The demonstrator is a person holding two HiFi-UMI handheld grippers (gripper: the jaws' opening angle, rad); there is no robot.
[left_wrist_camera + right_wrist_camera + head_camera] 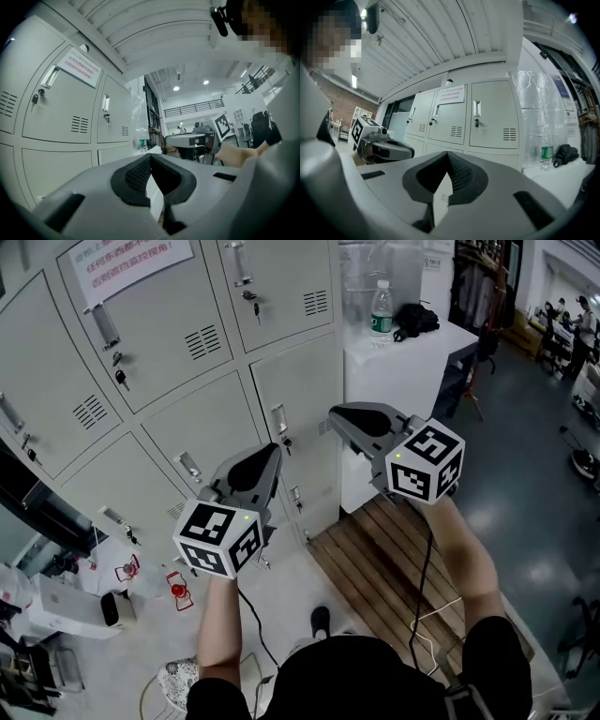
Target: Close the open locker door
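Observation:
A grey locker bank [187, 362] fills the upper left of the head view, and most of its doors sit flush. At the far left edge a dark gap [28, 488] shows where one locker stands open; its door is mostly cut off. In the right gripper view a pale panel [396, 125] at that end looks like this door. My left gripper [272, 454] [150, 158] and right gripper [336, 413] [448, 155] are both held in the air short of the lockers. Both are shut, with nothing between the jaws and touching nothing.
A white cabinet [412, 381] to the right of the lockers carries a water bottle [380, 310] and a black bag [415, 320]. A wooden pallet [394, 559] lies on the floor below the right arm. A white box [66, 606] and small red items [178, 589] sit lower left.

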